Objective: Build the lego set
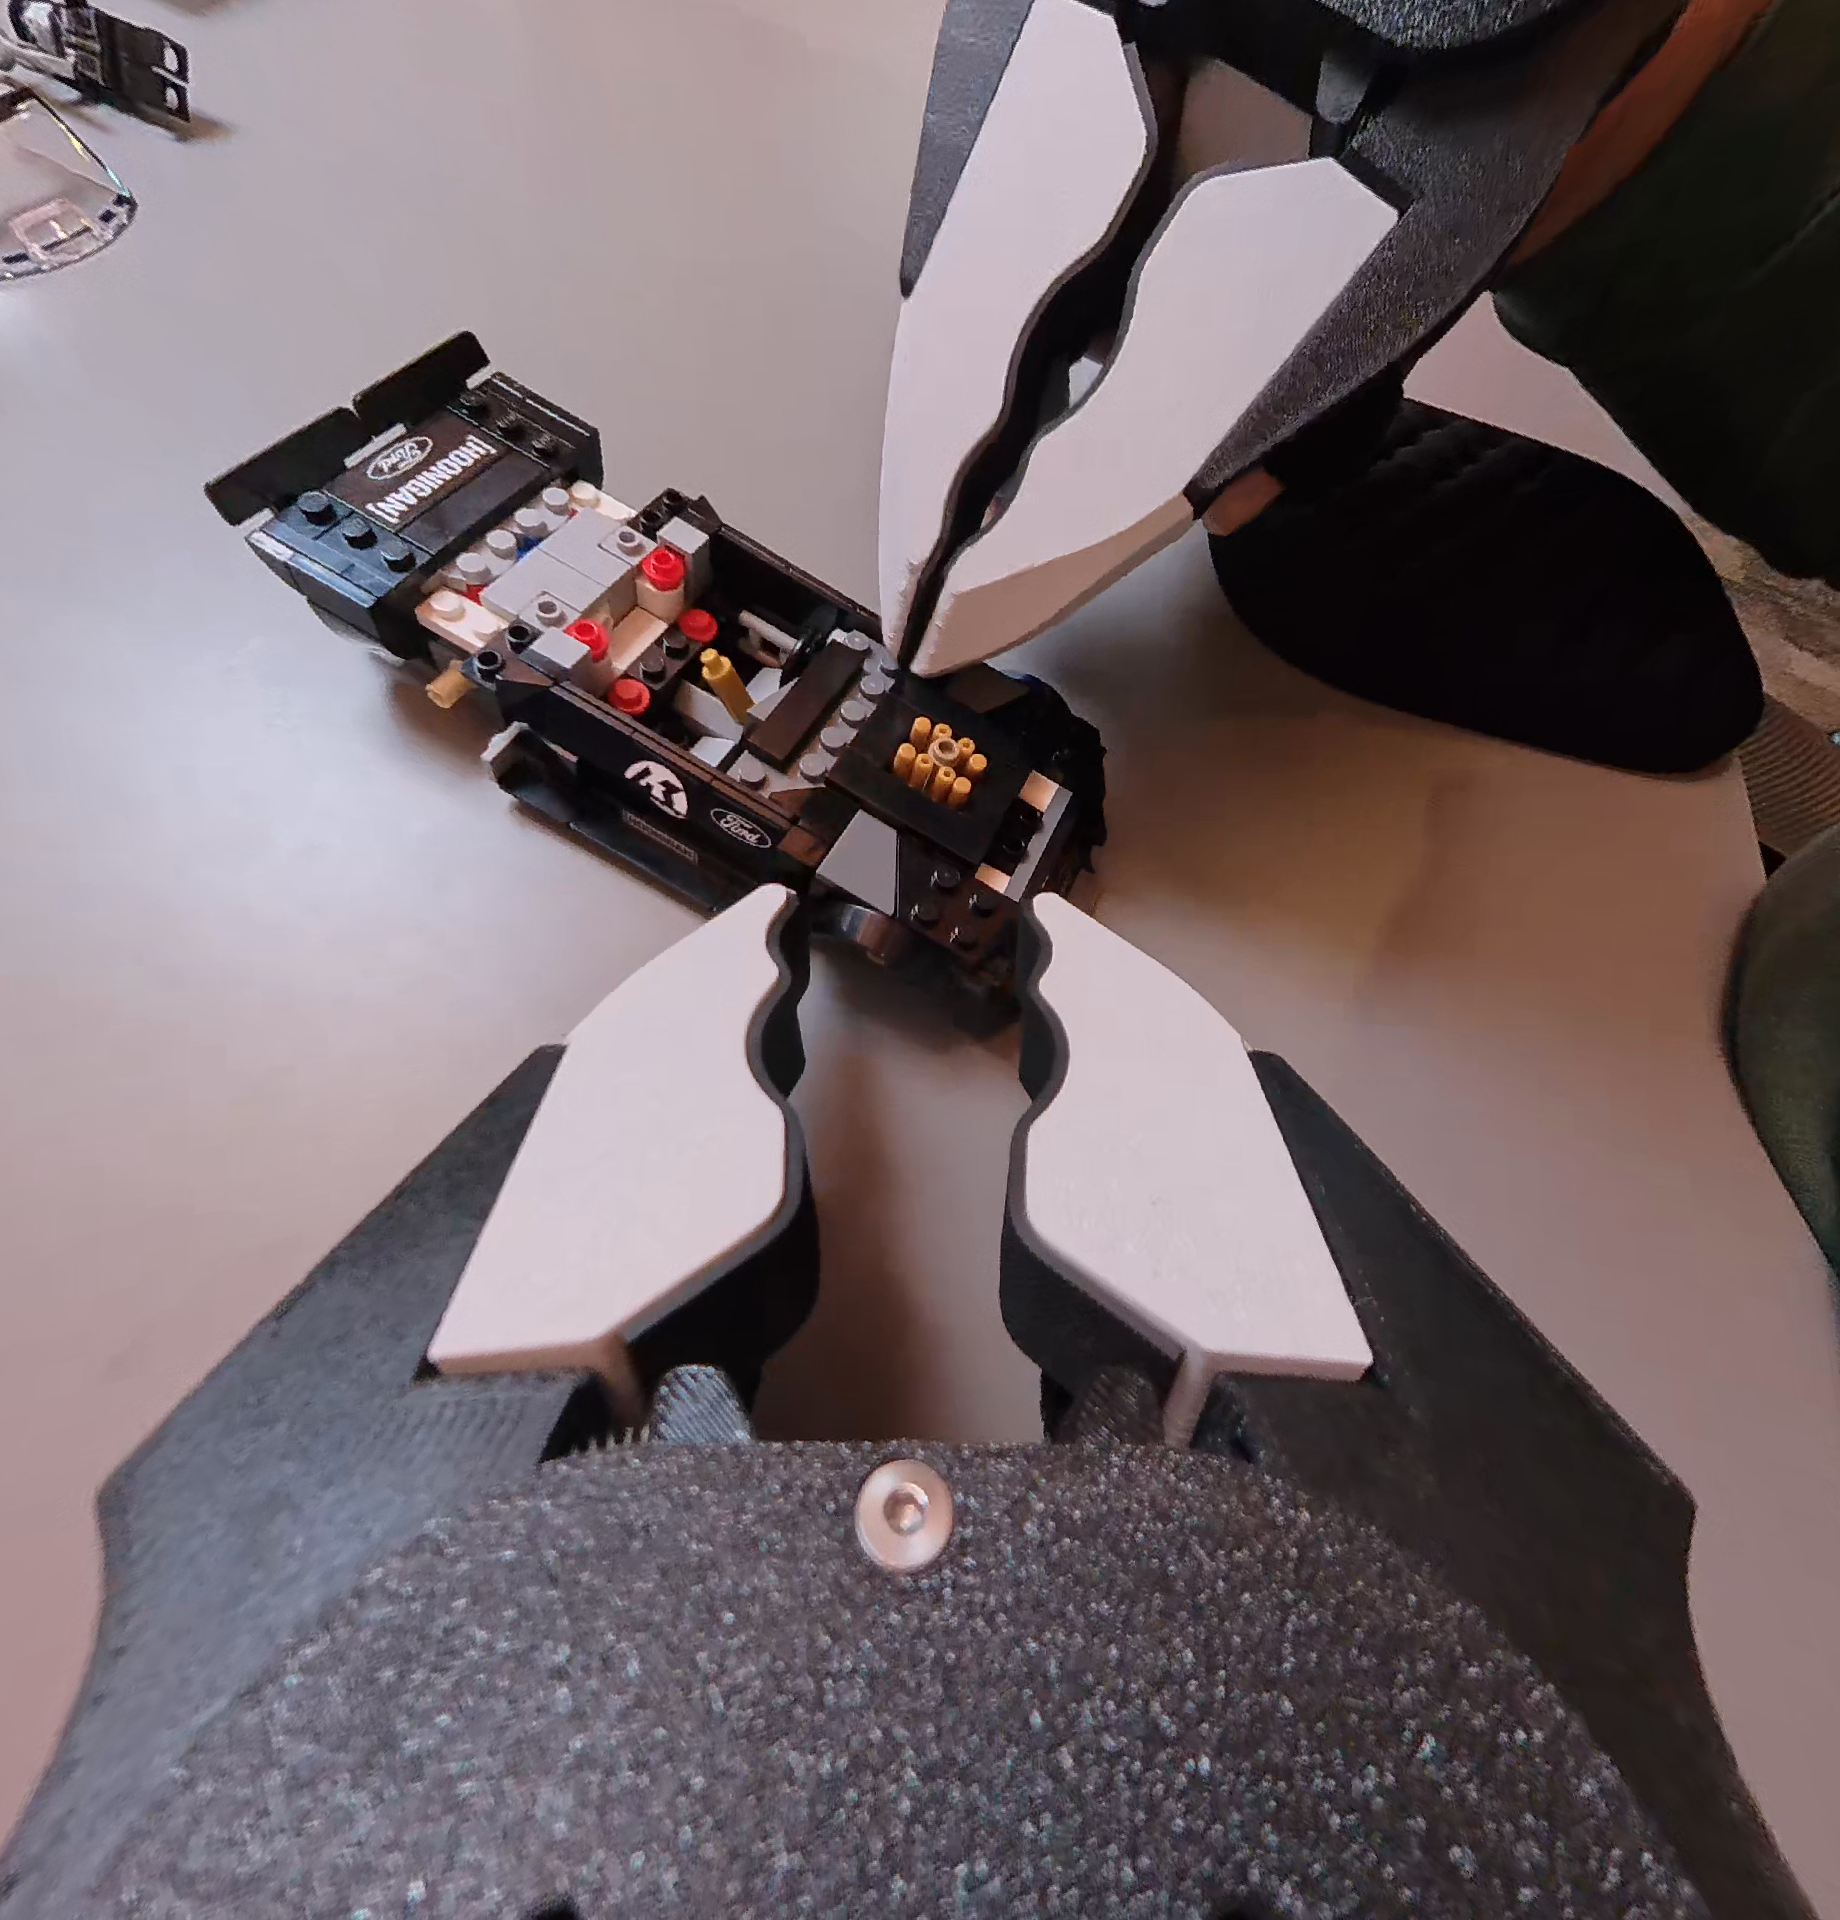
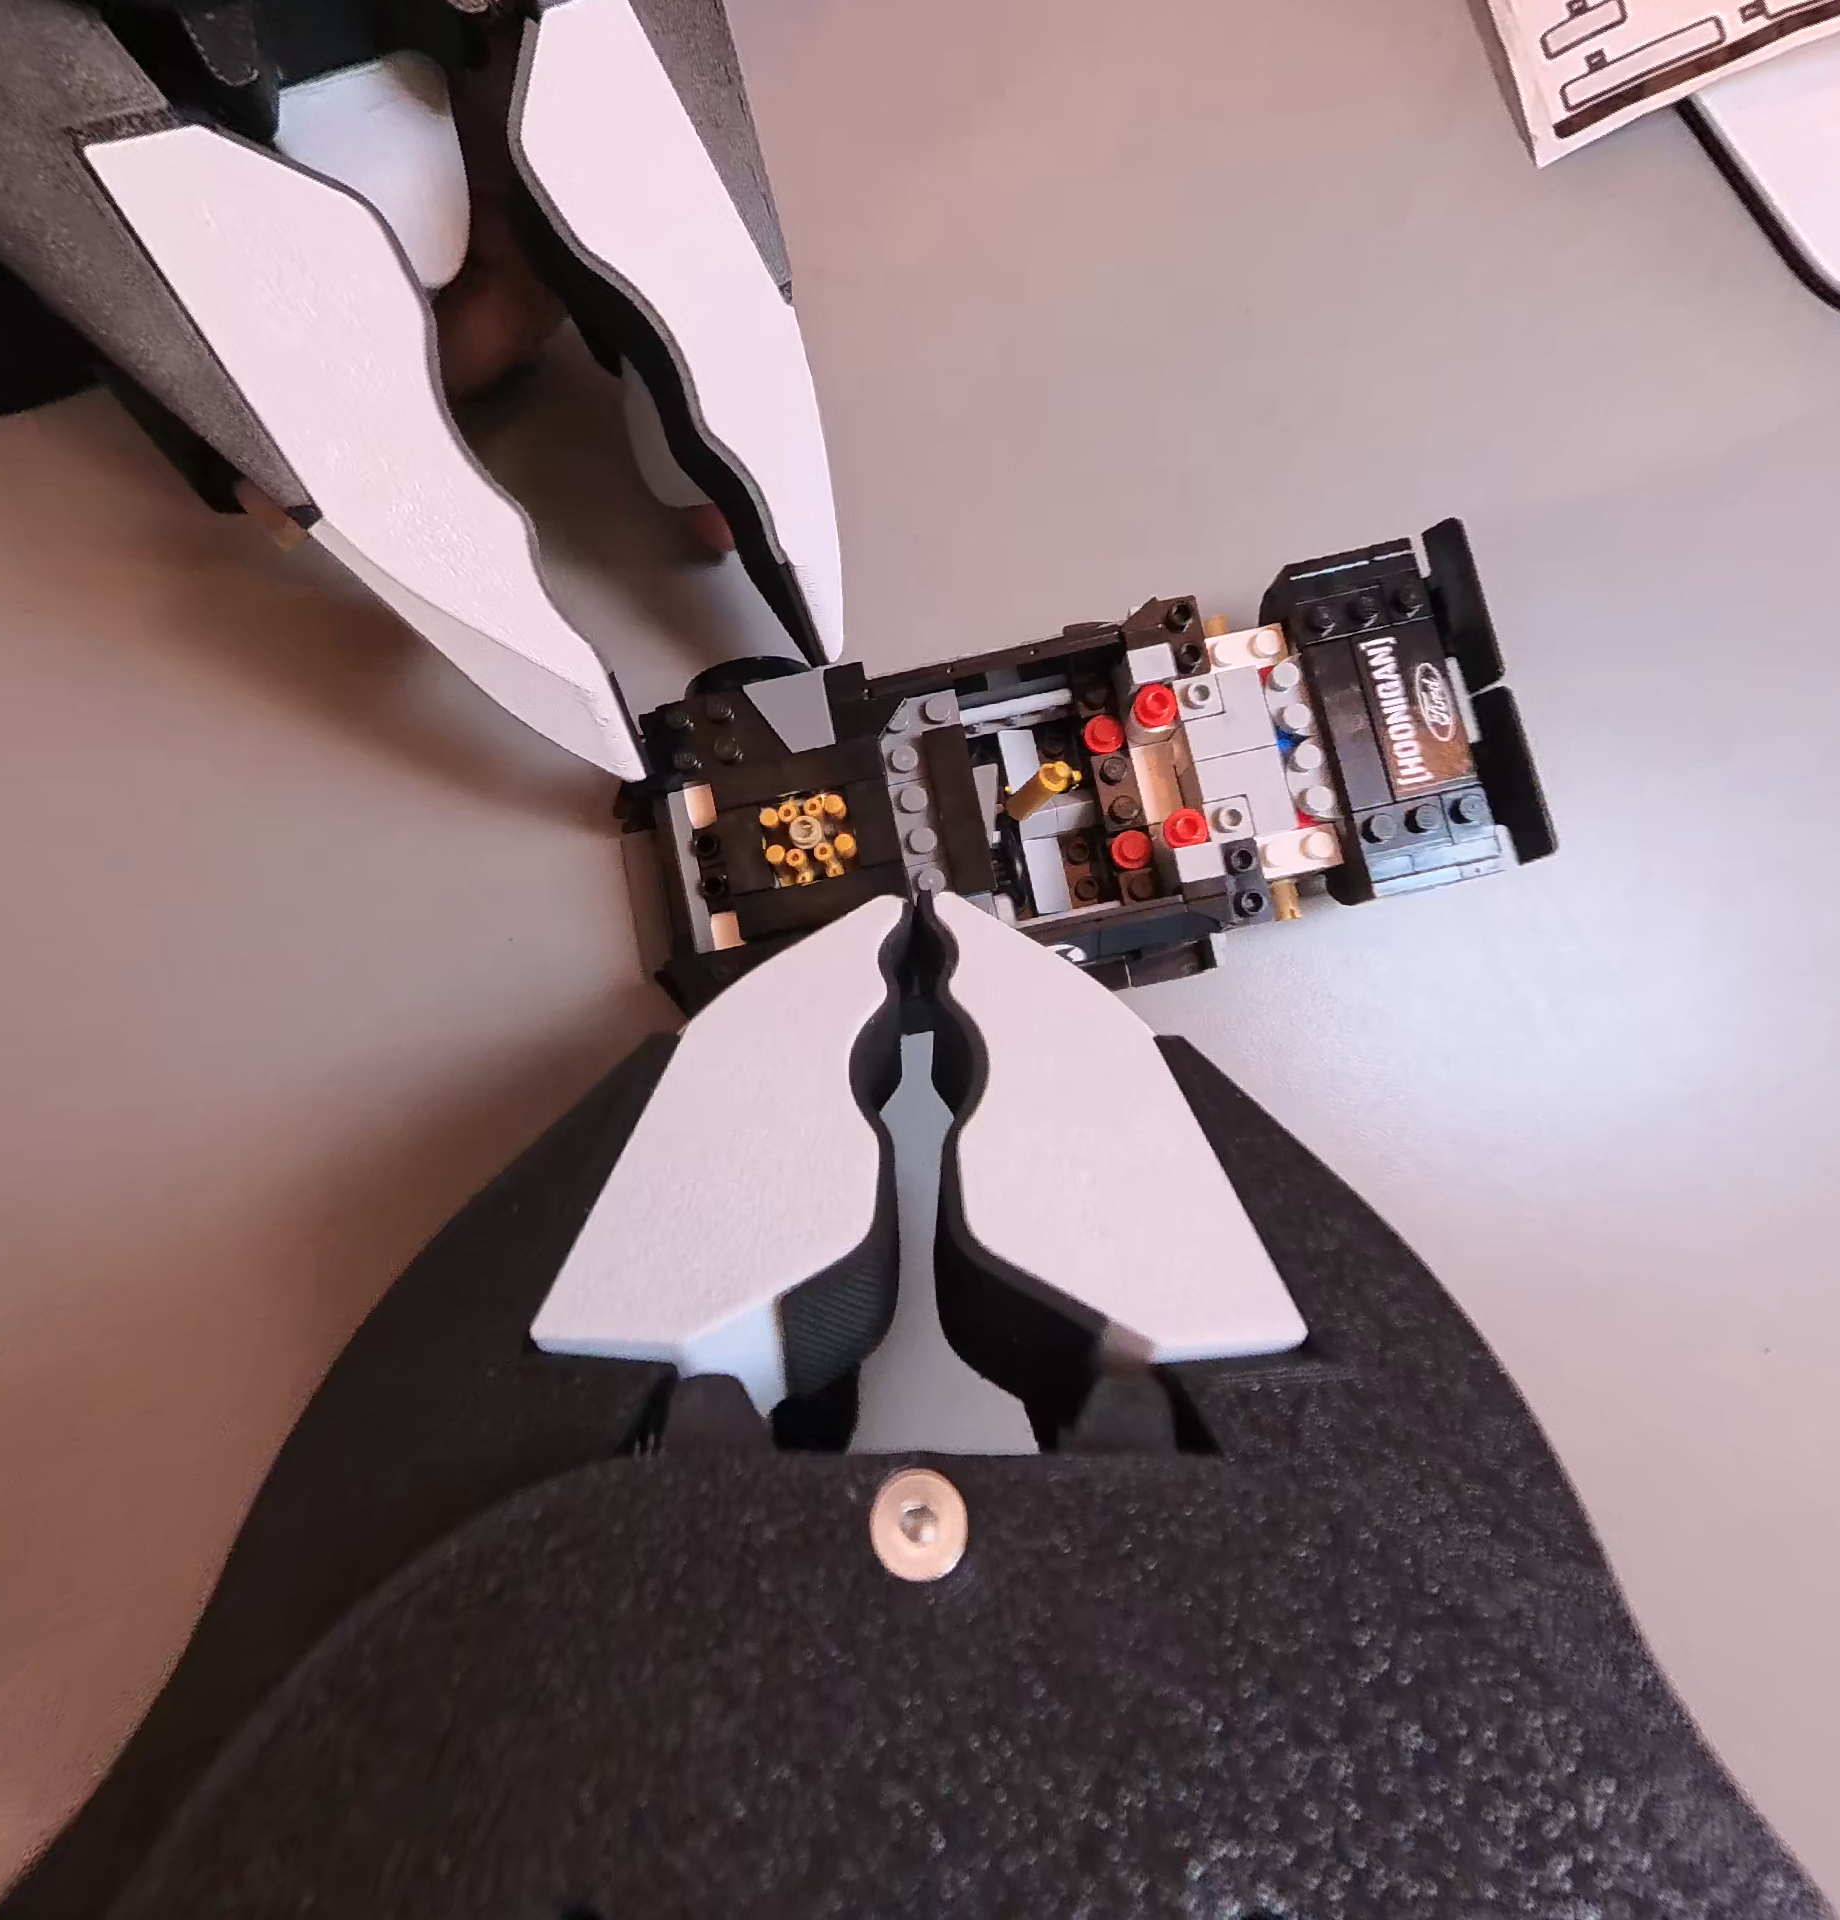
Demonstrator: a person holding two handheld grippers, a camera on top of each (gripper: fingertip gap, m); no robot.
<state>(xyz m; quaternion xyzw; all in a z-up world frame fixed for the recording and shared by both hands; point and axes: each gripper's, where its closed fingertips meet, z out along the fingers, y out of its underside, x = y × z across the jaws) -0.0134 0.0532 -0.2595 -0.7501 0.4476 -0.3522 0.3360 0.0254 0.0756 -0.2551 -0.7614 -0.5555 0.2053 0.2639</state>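
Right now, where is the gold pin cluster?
The gold pin cluster sits in a black recess at the car's front end, between the two tools' tips: left tool beyond it, right tool just before it.

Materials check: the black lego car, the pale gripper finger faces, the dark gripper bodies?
Black lego car with grey and red studs: looks like moulded hard plastic, semi-gloss; crisp studs and soft highlights. Pale finger faces of the right gripper and left gripper: smooth, matte, flat sheet with wavy cut edges; probably plastic, can't confirm. Dark gripper body: grainy, ridged surface suggests 3D-printed plastic.
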